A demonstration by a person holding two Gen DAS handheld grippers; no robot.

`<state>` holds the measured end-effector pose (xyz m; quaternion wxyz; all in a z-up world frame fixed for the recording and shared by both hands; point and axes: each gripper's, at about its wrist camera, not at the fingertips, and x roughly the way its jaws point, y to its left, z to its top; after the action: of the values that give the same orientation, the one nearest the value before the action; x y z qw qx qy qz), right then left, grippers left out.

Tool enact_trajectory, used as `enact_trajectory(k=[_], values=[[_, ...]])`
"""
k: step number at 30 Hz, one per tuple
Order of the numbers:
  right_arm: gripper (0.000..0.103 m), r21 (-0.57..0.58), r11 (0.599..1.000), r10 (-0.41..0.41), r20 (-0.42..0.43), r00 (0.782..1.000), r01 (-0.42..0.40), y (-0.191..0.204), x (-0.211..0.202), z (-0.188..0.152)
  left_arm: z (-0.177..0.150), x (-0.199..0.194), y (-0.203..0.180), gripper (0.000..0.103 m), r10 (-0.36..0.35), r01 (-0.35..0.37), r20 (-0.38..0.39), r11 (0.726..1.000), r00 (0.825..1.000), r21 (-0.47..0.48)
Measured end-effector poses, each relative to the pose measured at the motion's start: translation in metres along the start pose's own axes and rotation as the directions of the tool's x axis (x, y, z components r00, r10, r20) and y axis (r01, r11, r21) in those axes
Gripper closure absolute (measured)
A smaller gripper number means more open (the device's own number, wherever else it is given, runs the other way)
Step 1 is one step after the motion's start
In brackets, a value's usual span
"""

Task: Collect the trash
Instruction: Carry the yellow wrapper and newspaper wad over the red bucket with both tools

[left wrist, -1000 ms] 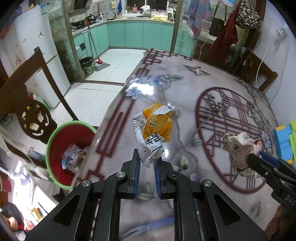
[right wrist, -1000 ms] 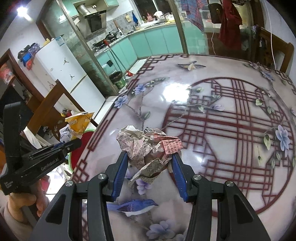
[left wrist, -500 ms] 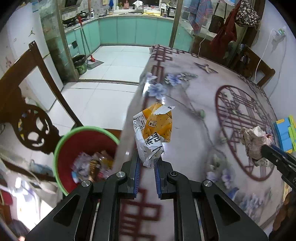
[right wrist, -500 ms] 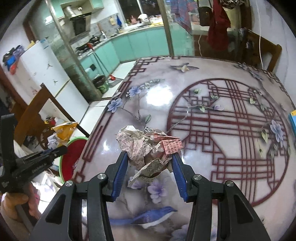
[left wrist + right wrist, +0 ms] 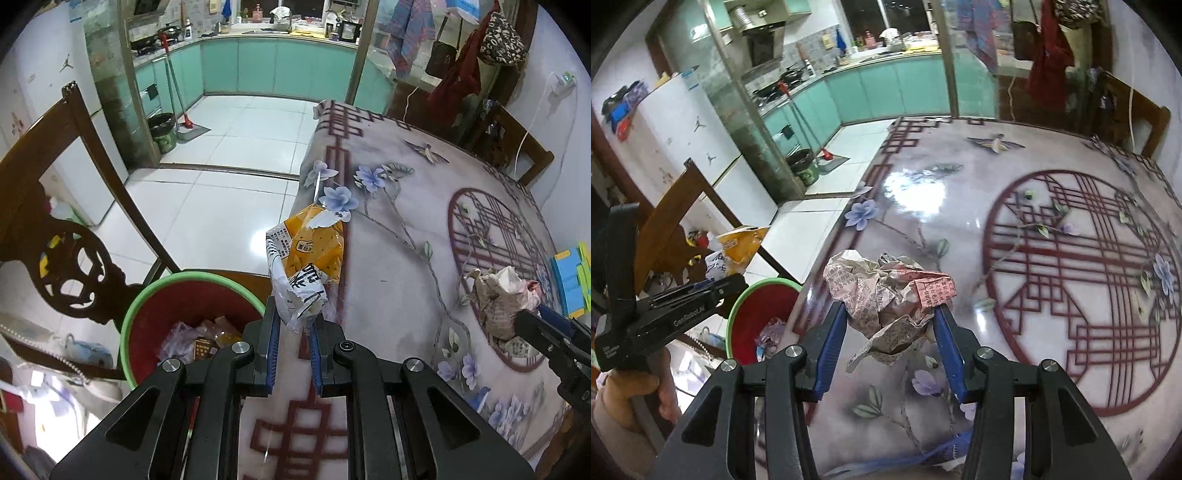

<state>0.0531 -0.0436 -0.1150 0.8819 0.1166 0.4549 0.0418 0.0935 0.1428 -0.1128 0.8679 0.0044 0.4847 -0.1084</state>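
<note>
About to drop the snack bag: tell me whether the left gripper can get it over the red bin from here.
Probably yes. The left gripper, shut on the orange snack wrapper, hangs at the table edge beside the open red bin; nothing shows between them.

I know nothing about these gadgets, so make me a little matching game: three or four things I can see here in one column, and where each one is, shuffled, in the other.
Things:
1. orange snack wrapper
2. crumpled newspaper ball
3. red bin
4. blue and green blocks

Places:
A. on the floor beside the table, some trash already inside
B. pinched in the left gripper
C. lying on the table near its far right edge
D. clamped in the right gripper

Pairs: 1-B, 2-D, 3-A, 4-C
</note>
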Motion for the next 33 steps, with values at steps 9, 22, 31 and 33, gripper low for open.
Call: enact_trajectory(k=[9, 22, 31, 33], values=[[0.056, -0.032, 0.999, 0.032, 0.009, 0.999, -0.032, 0.004, 0.003, 0.008, -0.004, 0.006, -0.001, 0.089, 0.034, -0.034, -0.02, 0.999, 0.999, -0.015], [0.056, -0.077, 0.994, 0.082, 0.017, 0.996, -0.081, 0.047, 0.012, 0.019, 0.003, 0.006, 0.033, 0.089, 0.059, -0.06, -0.012, 0.997, 0.998, -0.039], [0.056, -0.117, 0.982, 0.147, -0.034, 0.989, -0.15, 0.107, 0.038, 0.017, -0.003, 0.015, 0.093, 0.089, 0.097, -0.101, -0.058, 0.991, 0.994, -0.083], [0.056, -0.115, 0.978, 0.17, -0.055, 0.984, -0.175, 0.123, 0.048, 0.015, -0.007, 0.021, 0.108, 0.089, 0.104, -0.111, -0.084, 0.99, 0.991, -0.086]])
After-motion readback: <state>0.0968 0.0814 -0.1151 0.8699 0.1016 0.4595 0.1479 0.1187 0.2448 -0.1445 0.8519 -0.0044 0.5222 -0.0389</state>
